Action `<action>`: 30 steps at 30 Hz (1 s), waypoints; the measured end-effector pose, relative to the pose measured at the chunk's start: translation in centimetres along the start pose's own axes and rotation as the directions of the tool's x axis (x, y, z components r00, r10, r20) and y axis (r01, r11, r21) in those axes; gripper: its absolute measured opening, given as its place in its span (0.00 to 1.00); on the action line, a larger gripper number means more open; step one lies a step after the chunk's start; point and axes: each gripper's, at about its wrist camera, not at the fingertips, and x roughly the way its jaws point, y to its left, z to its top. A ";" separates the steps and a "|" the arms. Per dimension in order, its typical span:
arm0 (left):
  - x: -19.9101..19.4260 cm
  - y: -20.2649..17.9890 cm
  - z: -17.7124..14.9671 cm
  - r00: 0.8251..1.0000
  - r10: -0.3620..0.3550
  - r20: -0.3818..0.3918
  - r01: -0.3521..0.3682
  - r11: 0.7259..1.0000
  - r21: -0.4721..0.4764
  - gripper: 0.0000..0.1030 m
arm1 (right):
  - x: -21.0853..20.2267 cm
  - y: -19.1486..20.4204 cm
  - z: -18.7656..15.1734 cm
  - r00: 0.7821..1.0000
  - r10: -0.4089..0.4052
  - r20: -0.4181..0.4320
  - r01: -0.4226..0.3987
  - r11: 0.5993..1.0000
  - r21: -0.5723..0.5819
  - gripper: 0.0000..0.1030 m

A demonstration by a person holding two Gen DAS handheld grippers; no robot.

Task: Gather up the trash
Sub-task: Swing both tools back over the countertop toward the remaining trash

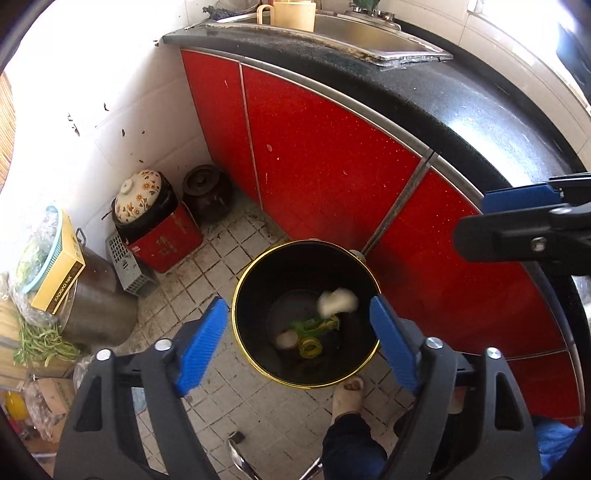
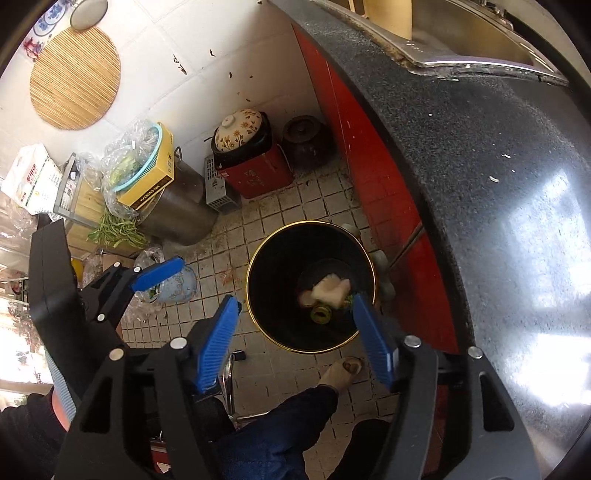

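Note:
A black trash bin with a gold rim [image 1: 243,280] [image 2: 255,258] stands on the tiled floor by the red cabinets. Inside it a blurred white wad [image 1: 338,301] [image 2: 328,290] is in mid-air above a green wrapper [image 1: 314,326], a yellow tape ring [image 1: 309,347] [image 2: 320,314] and a pale round piece [image 1: 286,339]. My left gripper [image 1: 299,343] is open and empty above the bin; it also shows in the right wrist view [image 2: 157,273]. My right gripper [image 2: 295,332] is open and empty above the bin's near edge; it also shows at the right in the left wrist view [image 1: 517,218].
A black counter [image 2: 498,184] with a steel sink [image 1: 332,33] curves over the red cabinet doors [image 1: 332,158]. In the corner stand a flowered-lid pot [image 1: 138,195], a dark jar [image 1: 207,192], a red box [image 1: 166,240] and a steel pot [image 1: 99,295]. A person's slippered foot [image 1: 347,398] is beside the bin.

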 end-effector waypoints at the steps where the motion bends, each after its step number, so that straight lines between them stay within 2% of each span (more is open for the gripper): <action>1: -0.3 -0.2 0.0 1.000 0.000 -0.001 0.000 1.000 0.007 0.81 | -0.6 -0.4 -0.3 1.000 0.001 0.006 -0.001 1.000 0.009 0.68; 5: -2.5 -1.7 0.3 1.000 0.020 0.014 -0.020 0.999 0.030 0.92 | -5.0 -2.7 -2.2 0.997 -0.025 0.073 0.021 0.998 0.055 0.78; 8: -4.2 -4.4 1.0 1.000 -0.006 0.025 0.004 0.997 0.080 0.92 | -9.2 -5.7 -4.0 0.988 -0.067 0.139 0.048 0.990 0.136 0.79; 11: -5.8 -8.8 2.0 0.997 -0.056 0.048 0.047 0.985 0.168 0.92 | -14.6 -10.0 -7.1 0.962 -0.161 0.219 0.104 0.962 0.253 0.80; 14: -7.3 -15.0 3.6 0.988 -0.137 0.066 0.112 0.949 0.294 0.92 | -20.0 -14.3 -11.1 0.914 -0.310 0.263 0.198 0.905 0.376 0.80; 16: -8.2 -19.6 4.5 0.977 -0.204 0.069 0.163 0.909 0.384 0.92 | -23.5 -17.5 -14.6 0.873 -0.405 0.271 0.248 0.848 0.469 0.80; 18: -9.3 -25.3 5.2 0.956 -0.285 0.064 0.220 0.845 0.487 0.92 | -26.3 -19.9 -17.7 0.836 -0.482 0.263 0.286 0.791 0.540 0.80; 19: -9.6 -27.3 5.4 0.948 -0.312 0.057 0.240 0.822 0.517 0.92 | -28.0 -21.3 -20.0 0.811 -0.528 0.253 0.305 0.750 0.587 0.80; 22: -11.0 -35.3 5.7 0.911 -0.412 0.007 0.320 0.720 0.616 0.92 | -31.6 -24.9 -25.8 0.767 -0.604 0.215 0.313 0.646 0.696 0.80; 24: -11.7 -39.2 5.4 0.893 -0.449 -0.024 0.357 0.676 0.645 0.92 | -33.2 -26.7 -29.3 0.747 -0.637 0.192 0.299 0.580 0.758 0.80; 25: -12.1 -41.6 5.1 0.879 -0.475 -0.047 0.384 0.646 0.660 0.92 | -34.3 -27.8 -31.6 0.735 -0.654 0.176 0.284 0.534 0.796 0.80; 26: -12.4 -43.3 4.8 0.872 -0.486 -0.065 0.399 0.626 0.670 0.92 | -34.8 -28.4 -33.3 0.730 -0.662 0.170 0.273 0.510 0.816 0.80; 30: -13.0 -49.0 2.7 0.864 -0.493 -0.101 0.400 0.551 0.732 0.92 | -36.0 -30.0 -38.1 0.713 -0.688 0.133 0.248 0.425 0.870 0.80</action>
